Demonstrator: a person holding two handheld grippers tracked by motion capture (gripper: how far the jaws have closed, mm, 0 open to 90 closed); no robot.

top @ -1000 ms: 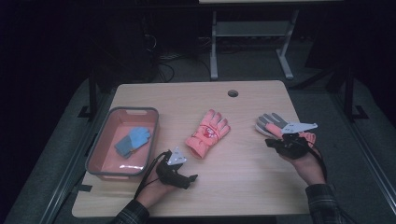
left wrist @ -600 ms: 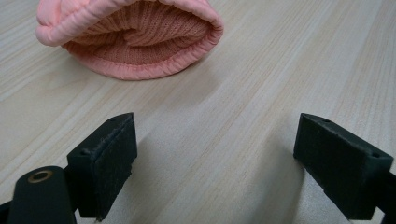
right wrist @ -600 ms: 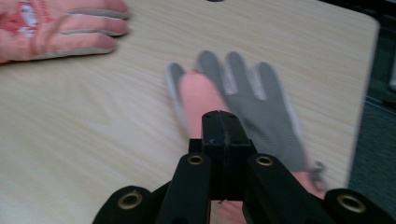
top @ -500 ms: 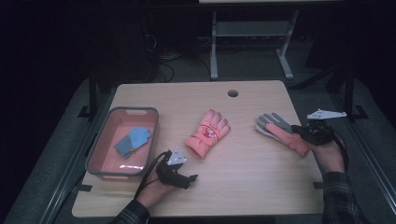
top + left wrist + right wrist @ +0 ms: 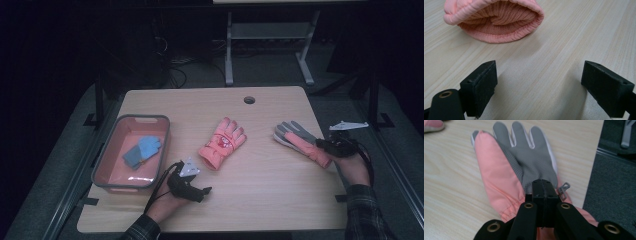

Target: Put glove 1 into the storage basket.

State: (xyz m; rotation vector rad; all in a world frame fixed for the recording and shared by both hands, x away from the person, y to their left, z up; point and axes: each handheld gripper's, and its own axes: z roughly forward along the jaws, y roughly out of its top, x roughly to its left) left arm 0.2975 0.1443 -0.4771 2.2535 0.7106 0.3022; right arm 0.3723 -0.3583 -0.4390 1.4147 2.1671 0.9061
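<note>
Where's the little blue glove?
In the high view, the blue glove lies inside the pink tray at the table's left, beyond the left gripper.

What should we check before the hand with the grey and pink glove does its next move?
1. Right gripper shut on the grey-palmed pink glove: ok, jaws closed over its wrist end.
2. Glove lifted off the light wooden table: cannot tell.
3. Pink plastic bin has room: ok, one blue glove lies inside.
4. Path to the bin free: not ok, the pink knit-cuffed glove and the left gripper lie between.
5. Left gripper ready: ok, jaws open, low over the table before that glove's cuff.
</note>
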